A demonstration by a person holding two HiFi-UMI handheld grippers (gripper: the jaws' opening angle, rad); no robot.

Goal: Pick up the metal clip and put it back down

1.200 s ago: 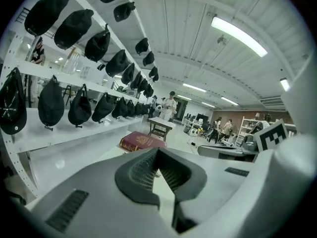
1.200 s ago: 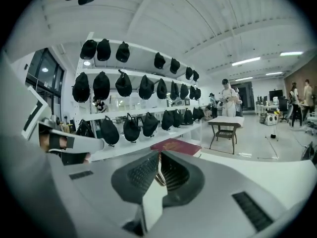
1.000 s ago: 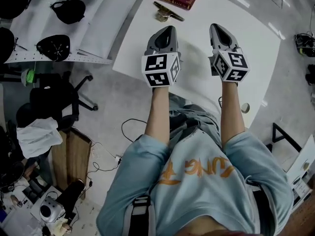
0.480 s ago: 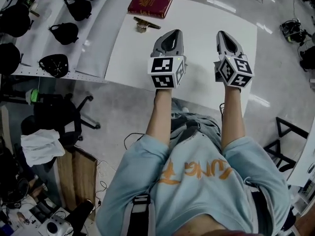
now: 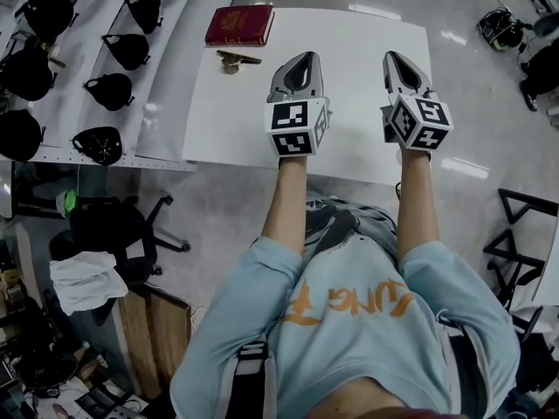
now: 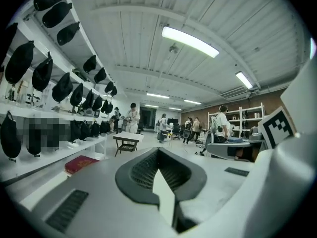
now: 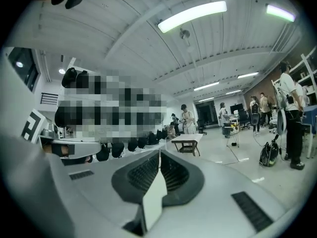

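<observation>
The metal clip lies on the white table near its far left corner, just in front of a red book. My left gripper hovers above the table to the right of the clip, apart from it, jaws shut and empty. My right gripper is held parallel further right, also shut on nothing. In the left gripper view the shut jaws point level across the room, with the red book low at the left. The right gripper view shows its shut jaws pointing level too; the clip is in neither gripper view.
Shelves with several black bags run along the left of the table. An office chair stands at the near left on the floor. People and a small table stand far off in the room.
Both grippers have risen and moved over the table, still shut. The clip and book, earlier straight ahead of the left gripper, now lie to its left.
</observation>
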